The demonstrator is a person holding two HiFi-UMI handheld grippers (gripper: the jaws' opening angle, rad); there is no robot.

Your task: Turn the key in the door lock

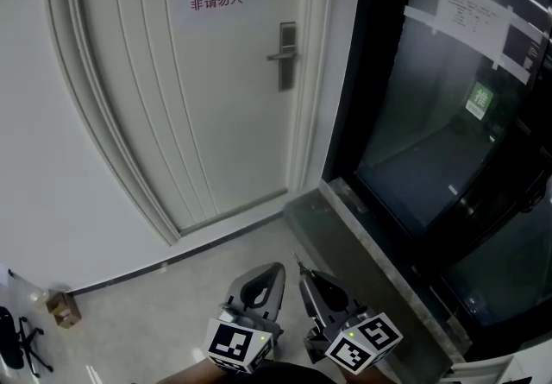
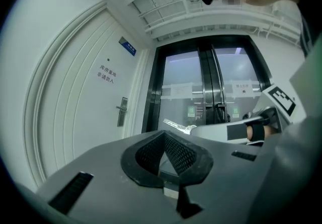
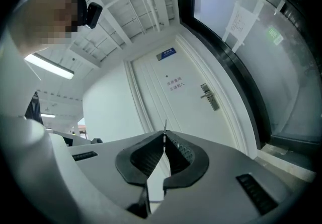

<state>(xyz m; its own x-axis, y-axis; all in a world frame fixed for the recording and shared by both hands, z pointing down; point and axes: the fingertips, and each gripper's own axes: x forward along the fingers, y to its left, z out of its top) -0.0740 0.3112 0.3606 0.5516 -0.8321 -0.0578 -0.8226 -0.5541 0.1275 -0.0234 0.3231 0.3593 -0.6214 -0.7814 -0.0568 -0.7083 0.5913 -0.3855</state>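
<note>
Nothing at the lock [image 1: 286,55] is done yet: your right gripper [image 1: 305,275] is clamped tight on the key [image 2: 177,126], blade pointing forward, but the lock sits well ahead of it on the door [image 1: 172,115] and the key is not inserted. Your left gripper [image 1: 276,270], just beside the right one, is closed on nothing. Open floor [image 1: 129,313] lies ahead; mind the dark glass wall [image 1: 431,141] to the right gripper's right
</note>
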